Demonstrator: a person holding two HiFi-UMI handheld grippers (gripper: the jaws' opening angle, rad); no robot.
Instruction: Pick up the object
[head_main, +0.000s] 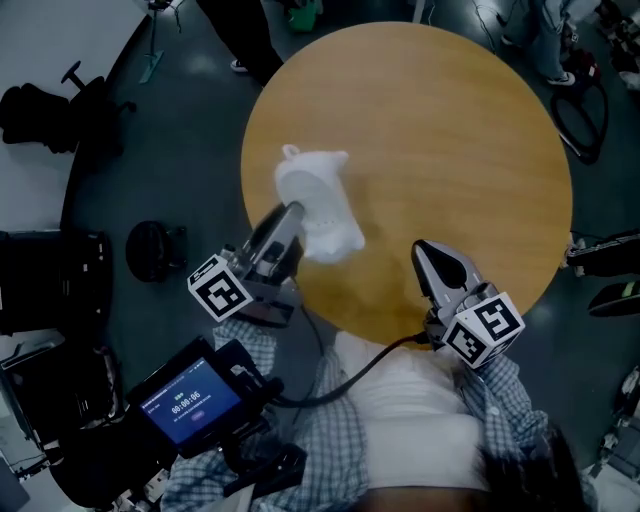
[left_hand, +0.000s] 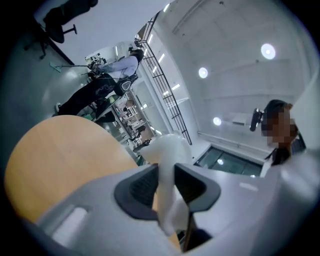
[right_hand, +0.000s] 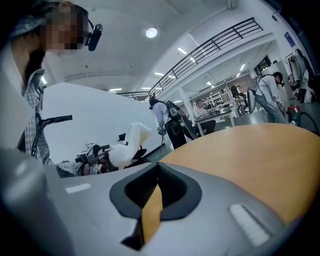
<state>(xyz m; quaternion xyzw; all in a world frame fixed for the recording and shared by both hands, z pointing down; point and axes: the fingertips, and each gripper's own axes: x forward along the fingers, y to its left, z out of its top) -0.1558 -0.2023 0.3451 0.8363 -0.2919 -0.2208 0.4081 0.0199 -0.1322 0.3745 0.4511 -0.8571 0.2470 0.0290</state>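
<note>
A white, soft-looking plastic object (head_main: 318, 205) with a small loop at its top hangs over the left part of the round wooden table (head_main: 450, 130). My left gripper (head_main: 296, 222) is shut on its lower edge. In the left gripper view the white object (left_hand: 169, 150) rises from between the dark pads (left_hand: 142, 187), which press on a thin fold of it. My right gripper (head_main: 432, 262) is at the table's near edge with its jaws together and nothing in them. The right gripper view shows the white object (right_hand: 131, 142) off to the left, and my right gripper (right_hand: 157, 186) shut over bare wood.
A black cable (head_main: 360, 365) runs from the right gripper across the person's lap. A device with a blue screen (head_main: 190, 405) sits at the lower left. Black chairs (head_main: 50, 115) stand on the dark floor to the left. People (head_main: 245, 40) stand beyond the table's far edge.
</note>
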